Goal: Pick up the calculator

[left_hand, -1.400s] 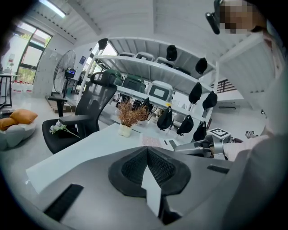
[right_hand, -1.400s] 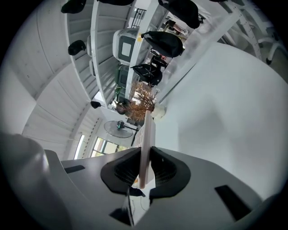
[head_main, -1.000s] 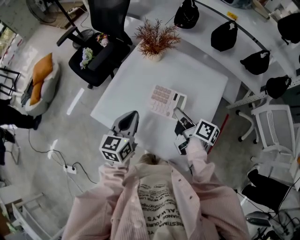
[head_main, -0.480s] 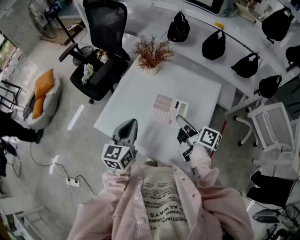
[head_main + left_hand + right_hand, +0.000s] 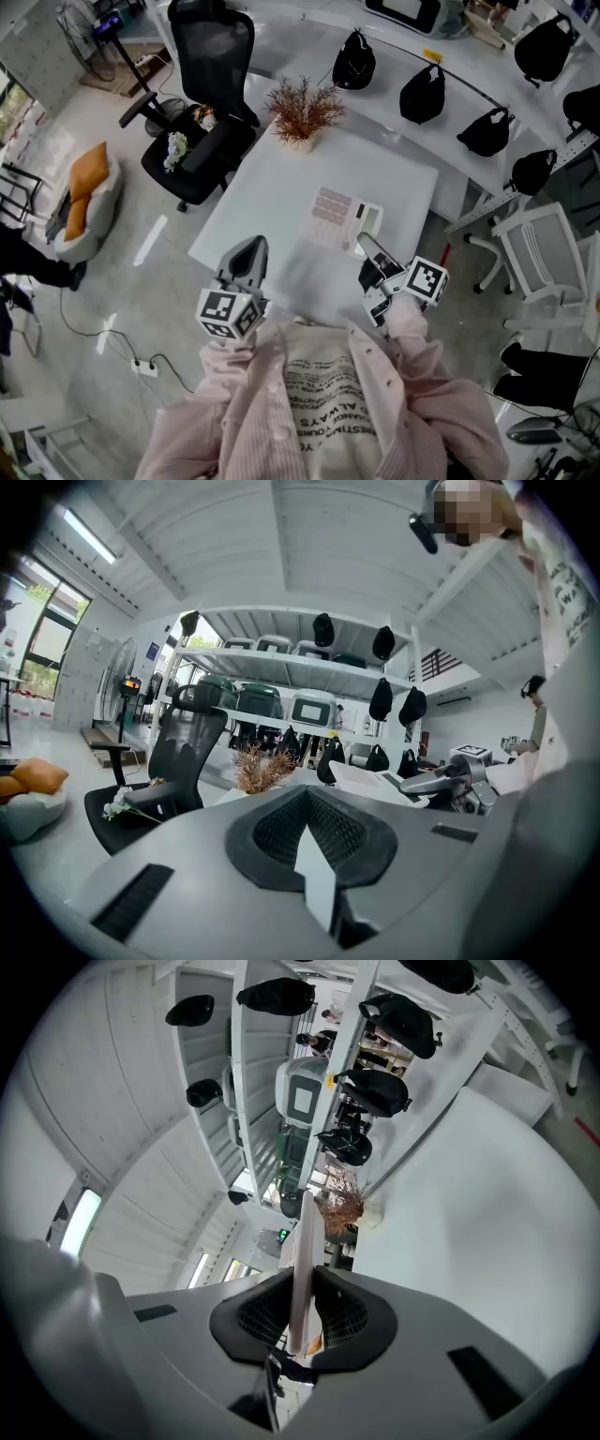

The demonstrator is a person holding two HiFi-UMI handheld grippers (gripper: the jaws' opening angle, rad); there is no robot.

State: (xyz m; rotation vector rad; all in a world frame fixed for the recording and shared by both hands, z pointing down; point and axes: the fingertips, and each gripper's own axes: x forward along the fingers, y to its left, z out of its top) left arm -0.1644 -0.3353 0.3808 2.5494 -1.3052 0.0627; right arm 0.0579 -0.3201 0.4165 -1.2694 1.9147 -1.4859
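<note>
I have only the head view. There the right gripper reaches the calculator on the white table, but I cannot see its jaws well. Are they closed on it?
Observer: Yes. In the right gripper view the calculator stands edge-on between the jaws of the right gripper, and both pads press on it.
Operator: And the left gripper, does it carry something?
Observer: No. The left gripper view shows its jaws together, with nothing between them.
</note>
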